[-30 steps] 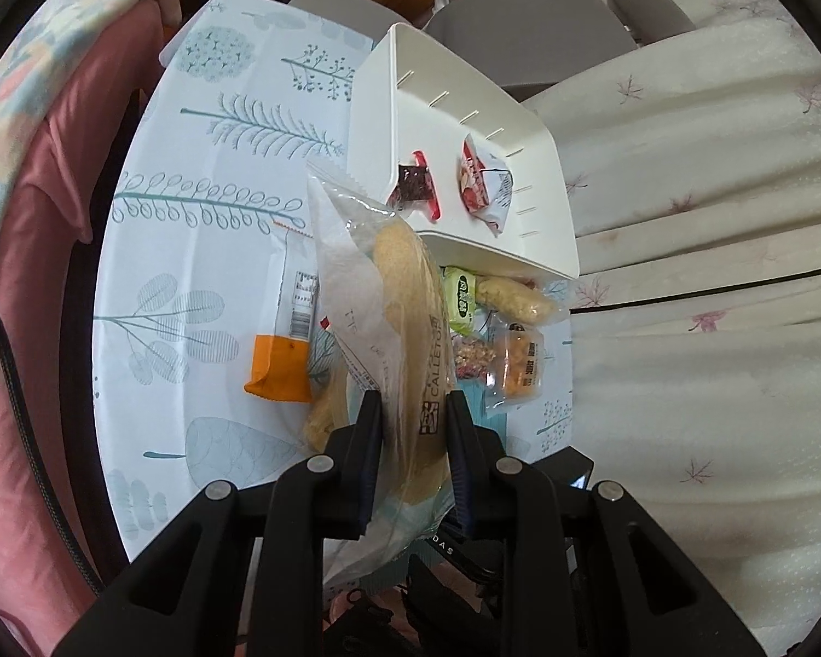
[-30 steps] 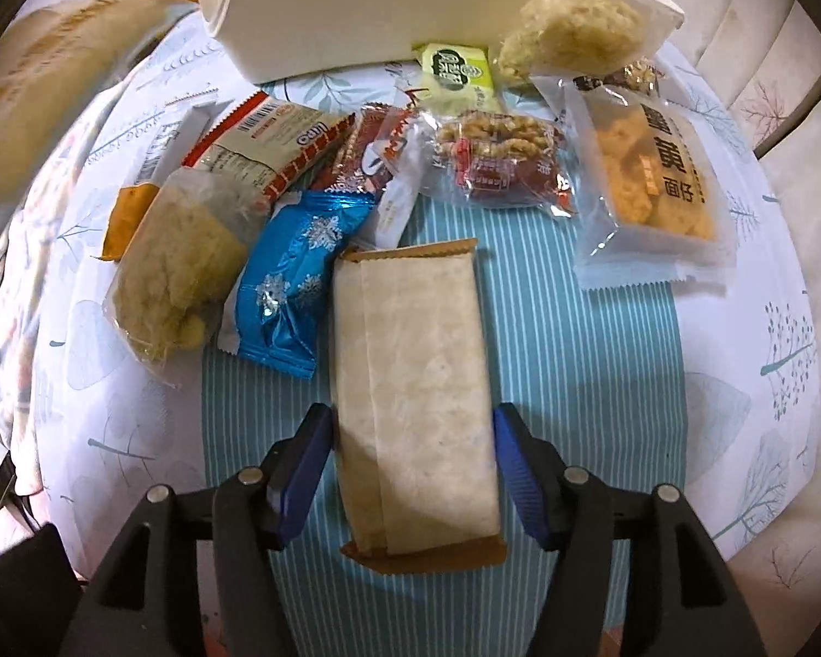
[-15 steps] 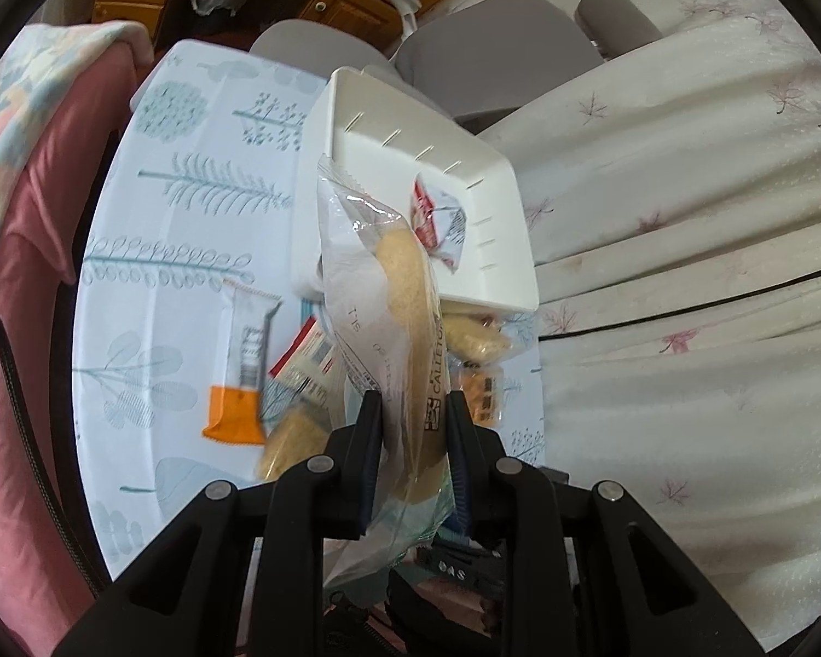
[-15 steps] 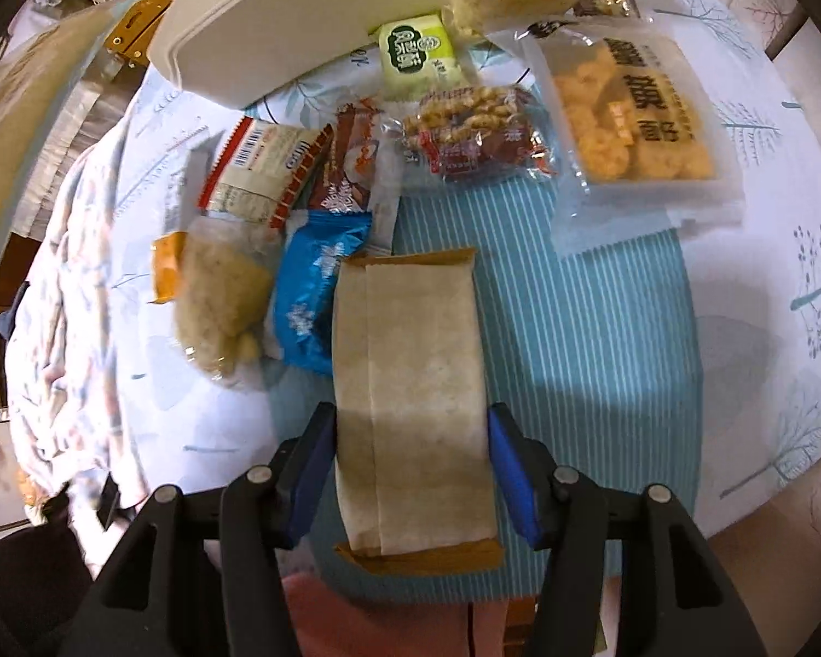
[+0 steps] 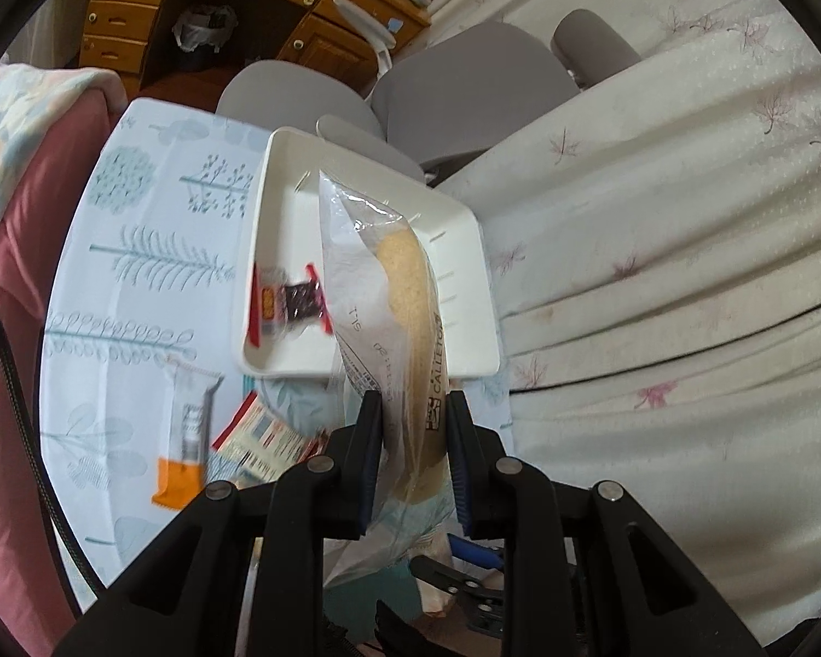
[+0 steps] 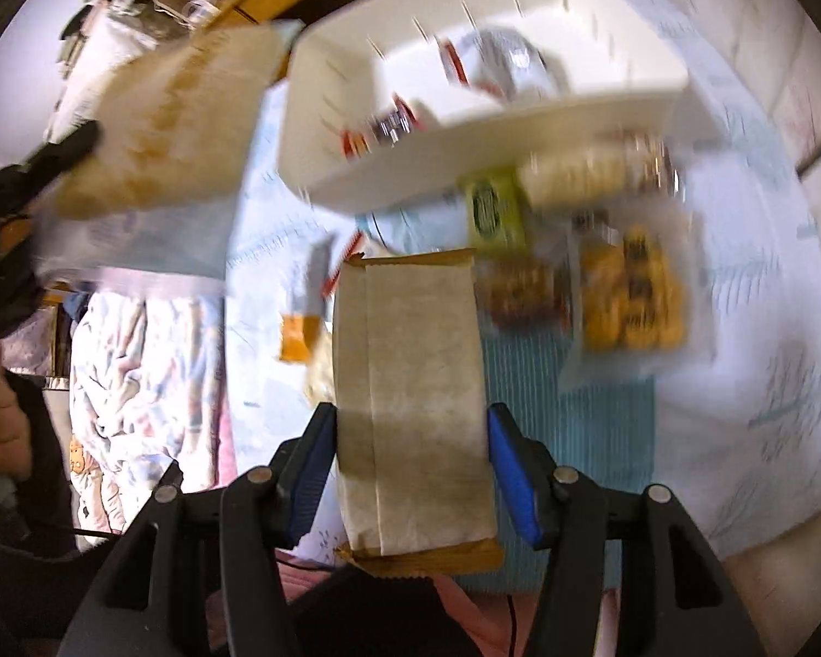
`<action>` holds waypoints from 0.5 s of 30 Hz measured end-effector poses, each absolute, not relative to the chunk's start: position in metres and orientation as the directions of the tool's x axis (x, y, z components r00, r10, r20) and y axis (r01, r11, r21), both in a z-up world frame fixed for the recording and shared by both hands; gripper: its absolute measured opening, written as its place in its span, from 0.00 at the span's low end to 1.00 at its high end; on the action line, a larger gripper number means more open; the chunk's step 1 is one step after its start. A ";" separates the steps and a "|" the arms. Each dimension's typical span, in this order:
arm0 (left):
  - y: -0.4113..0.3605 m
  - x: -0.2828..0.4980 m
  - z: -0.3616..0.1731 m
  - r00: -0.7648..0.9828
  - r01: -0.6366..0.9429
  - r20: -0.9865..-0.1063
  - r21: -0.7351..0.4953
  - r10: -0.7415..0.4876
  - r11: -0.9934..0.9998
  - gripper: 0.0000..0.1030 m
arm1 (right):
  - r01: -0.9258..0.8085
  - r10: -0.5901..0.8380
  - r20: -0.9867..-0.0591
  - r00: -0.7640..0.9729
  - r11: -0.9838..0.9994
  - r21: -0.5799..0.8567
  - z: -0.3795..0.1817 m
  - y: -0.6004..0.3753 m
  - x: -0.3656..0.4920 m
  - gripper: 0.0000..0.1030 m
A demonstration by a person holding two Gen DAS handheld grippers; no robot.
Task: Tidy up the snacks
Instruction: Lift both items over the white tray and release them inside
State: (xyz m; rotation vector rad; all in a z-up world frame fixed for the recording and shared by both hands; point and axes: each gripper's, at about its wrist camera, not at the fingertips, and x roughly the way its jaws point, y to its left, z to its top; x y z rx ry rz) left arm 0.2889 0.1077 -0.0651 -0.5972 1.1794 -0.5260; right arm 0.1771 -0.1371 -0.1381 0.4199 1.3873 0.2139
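You have lifted both snacks off the surface [image 5: 137,252] toward the white tray [image 5: 465,252]. Your left hand-held gripper [image 5: 413,438], clamped on the clear bread bag [image 5: 399,295], now hangs over the tray. Your right hand-held gripper [image 6: 410,449], closed on the brown packet [image 6: 410,383], has risen, nearer the tray than a second ago.

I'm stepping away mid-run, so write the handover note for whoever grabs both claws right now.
Left claw: shut on the clear-bagged bread, held in the air over the white tray.
Right claw: shut on the kraft paper packet, lifted above the table and pointed toward the tray.
Done: a red-edged dark snack pack lies in the tray; the right view, blurred, hints at a second pack there.
Left: set both held items into the tray, then collect the rest from the table: orange-ended bar, green packet, yellow biscuit bag, nut pack and others.
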 end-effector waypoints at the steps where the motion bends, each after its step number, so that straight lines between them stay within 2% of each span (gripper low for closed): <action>1: 0.104 0.293 -0.063 0.308 0.069 -0.687 -0.673 -0.658 0.736 0.20 | 0.086 0.389 -0.902 0.188 0.908 0.410 -0.134 -0.137 0.185 0.54; 15: 0.071 0.337 -0.065 0.417 -0.012 -0.711 -0.627 -0.566 0.779 0.20 | -0.066 0.426 -0.869 0.249 0.903 0.424 -0.098 -0.176 0.263 0.54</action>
